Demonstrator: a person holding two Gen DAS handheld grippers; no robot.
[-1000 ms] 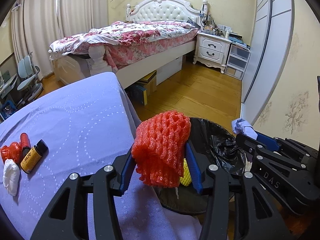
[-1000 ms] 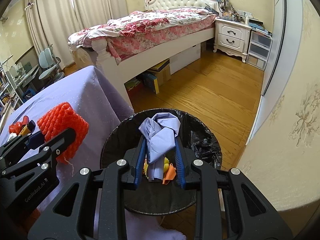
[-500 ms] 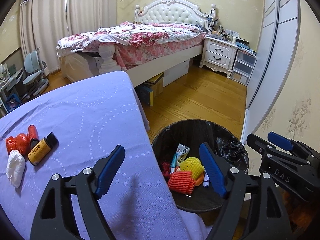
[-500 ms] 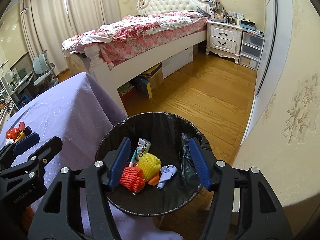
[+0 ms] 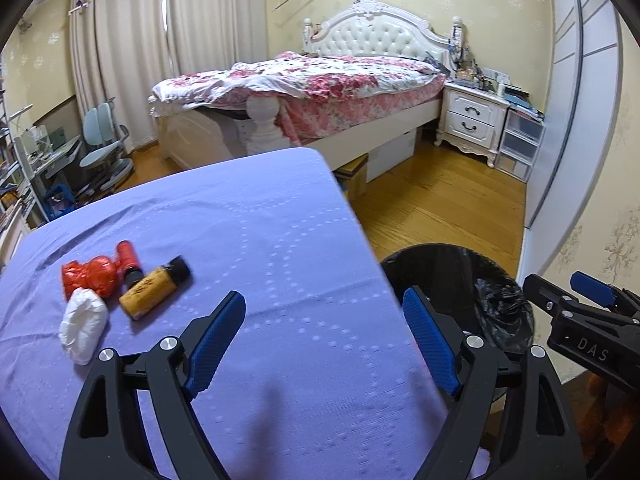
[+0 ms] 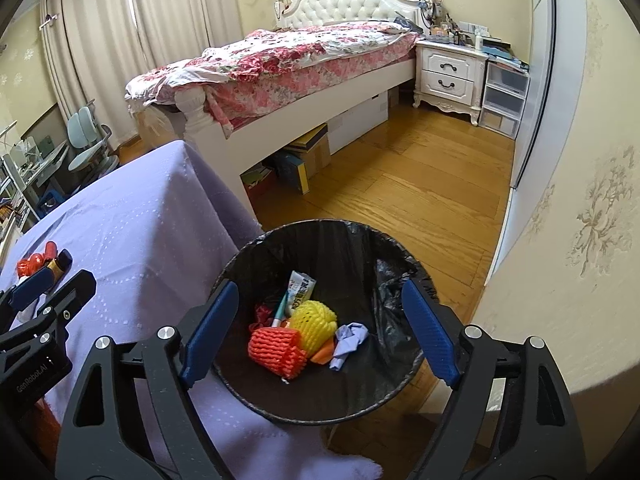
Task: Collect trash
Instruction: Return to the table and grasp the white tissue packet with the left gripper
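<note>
Both grippers empty, jaws wide: right gripper (image 6: 318,330) over bin (image 6: 384,248); left gripper (image 5: 326,338) above table (image 5: 280,208). Remaining trash (image 5: 120,292) clusters far from bin. Approach low, straddle one piece squarely.

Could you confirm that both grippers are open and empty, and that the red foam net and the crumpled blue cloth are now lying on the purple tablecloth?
Not quite. Both the left gripper and the right gripper are open and empty, but the right wrist view shows the red foam net and the blue cloth inside the black bin, not on the tablecloth.

Right claw (image 6: 320,316) open above bin (image 6: 240,256); contents possibly wrappers.
</note>
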